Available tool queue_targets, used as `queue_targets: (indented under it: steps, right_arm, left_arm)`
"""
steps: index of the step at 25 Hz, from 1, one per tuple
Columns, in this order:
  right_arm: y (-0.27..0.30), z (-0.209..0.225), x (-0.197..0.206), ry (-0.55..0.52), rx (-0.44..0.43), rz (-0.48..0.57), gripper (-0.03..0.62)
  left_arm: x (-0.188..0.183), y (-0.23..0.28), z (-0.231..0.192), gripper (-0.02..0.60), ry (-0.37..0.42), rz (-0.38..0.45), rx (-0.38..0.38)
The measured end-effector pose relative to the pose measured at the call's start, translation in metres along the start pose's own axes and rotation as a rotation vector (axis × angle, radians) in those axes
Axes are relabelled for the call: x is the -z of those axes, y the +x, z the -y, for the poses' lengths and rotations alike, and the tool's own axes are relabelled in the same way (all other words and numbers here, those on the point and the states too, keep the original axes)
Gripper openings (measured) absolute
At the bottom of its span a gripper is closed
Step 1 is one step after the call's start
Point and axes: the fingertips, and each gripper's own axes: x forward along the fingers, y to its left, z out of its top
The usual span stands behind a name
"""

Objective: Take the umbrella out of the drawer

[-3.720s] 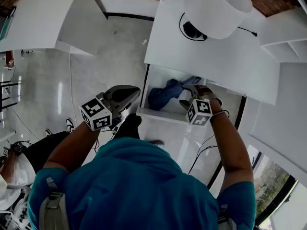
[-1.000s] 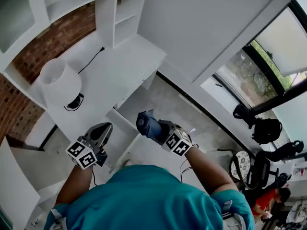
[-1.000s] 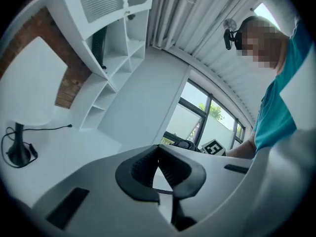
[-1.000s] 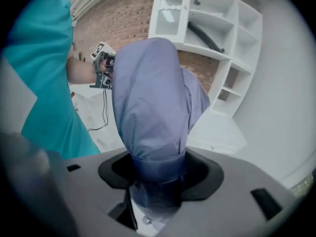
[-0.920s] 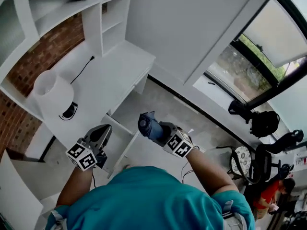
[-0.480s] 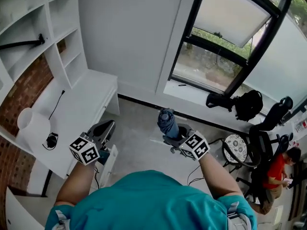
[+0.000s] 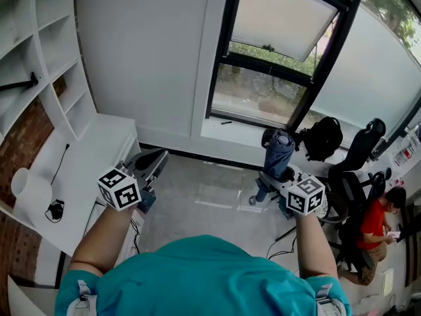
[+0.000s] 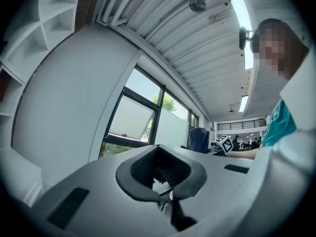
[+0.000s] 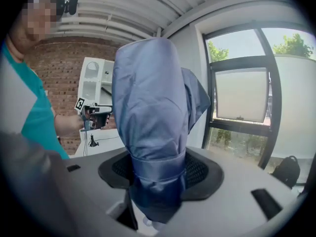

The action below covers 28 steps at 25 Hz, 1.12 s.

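Observation:
A folded blue umbrella (image 7: 277,152) stands upright in my right gripper (image 7: 275,176), whose jaws are shut on its lower, strapped part. In the right gripper view the umbrella (image 9: 153,107) fills the middle, pinched between the dark pads (image 9: 200,174) of the right gripper (image 9: 157,179). My left gripper (image 7: 148,165) is held out at the left above the desk's edge with nothing in it. In the left gripper view the left gripper (image 8: 163,174) has its pads together. The umbrella (image 8: 199,139) shows far off to its right.
A white desk (image 7: 99,150) with a white lamp (image 7: 29,188) stands at the left, below white shelves (image 7: 46,64). Ahead is a big window (image 7: 283,58). A black backpack (image 7: 322,137), office chairs (image 7: 368,153) and a seated person in red (image 7: 381,222) are at the right.
The head view has swung from the desk and drawer toward the window. My right gripper carried the umbrella up and to the right, away from the desk. The left gripper rose too.

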Motion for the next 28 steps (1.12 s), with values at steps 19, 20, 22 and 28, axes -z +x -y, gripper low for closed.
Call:
queue_targets:
  steps: [19,20,22,28]
  right_arm:
    - [-0.059,0.058,-0.053,0.051,0.106,0.152,0.256]
    - [-0.058,0.058,-0.054,0.049,0.107,0.153,0.255]
    - [-0.058,0.058,-0.055,0.047,0.107,0.155,0.256]
    - [-0.053,0.059,-0.058,0.046,0.097,0.155,0.256]
  left_arm:
    - [-0.028,0.048,0.015,0.012,0.032,0.003,0.034]
    - [-0.028,0.047,0.015,0.012,0.032,0.005,0.033]
    - [-0.029,0.045,0.014,0.012,0.033,0.009,0.031]
    - [-0.03,0.045,0.013,0.012,0.035,0.011,0.029]
